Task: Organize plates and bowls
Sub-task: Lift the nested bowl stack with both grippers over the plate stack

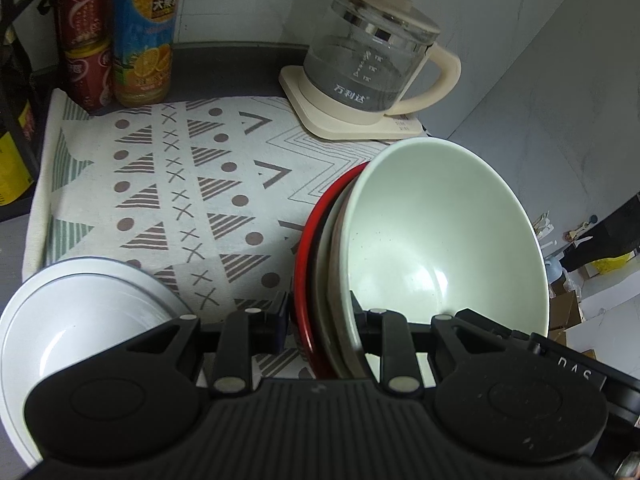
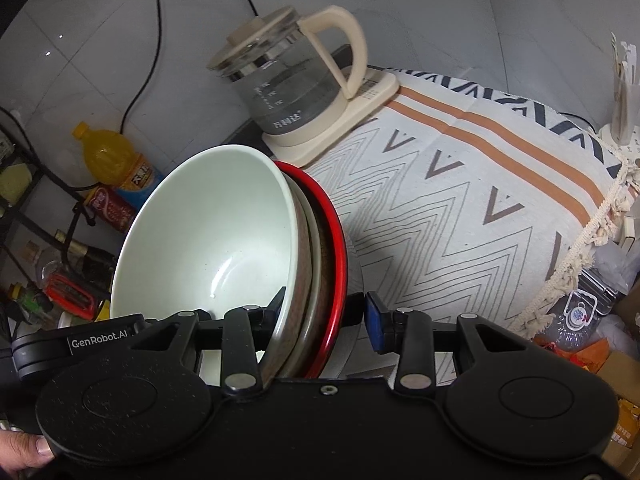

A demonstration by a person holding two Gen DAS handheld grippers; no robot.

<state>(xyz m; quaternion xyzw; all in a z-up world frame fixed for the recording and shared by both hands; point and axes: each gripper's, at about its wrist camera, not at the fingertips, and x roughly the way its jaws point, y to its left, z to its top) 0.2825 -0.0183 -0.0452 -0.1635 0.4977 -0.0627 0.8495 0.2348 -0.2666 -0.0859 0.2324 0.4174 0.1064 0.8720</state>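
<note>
A stack of dishes is held between both grippers: a pale green bowl (image 1: 440, 232) nested in a beige dish and a red plate (image 1: 304, 256). My left gripper (image 1: 320, 312) is shut on the stack's near rim. In the right wrist view the green bowl (image 2: 208, 236) and red plate (image 2: 338, 240) sit between the fingers of my right gripper (image 2: 324, 312), whose left finger is inside the bowl; the right blue pad (image 2: 376, 328) stands a little off the red rim. A white plate (image 1: 76, 320) lies on the patterned cloth at the lower left.
A glass kettle (image 1: 372, 56) on a cream base stands at the back of the cloth (image 1: 192, 184). A juice bottle (image 1: 144, 40) and red cans (image 1: 86, 32) stand at the back left beside a black rack. Grey walls close the back and right.
</note>
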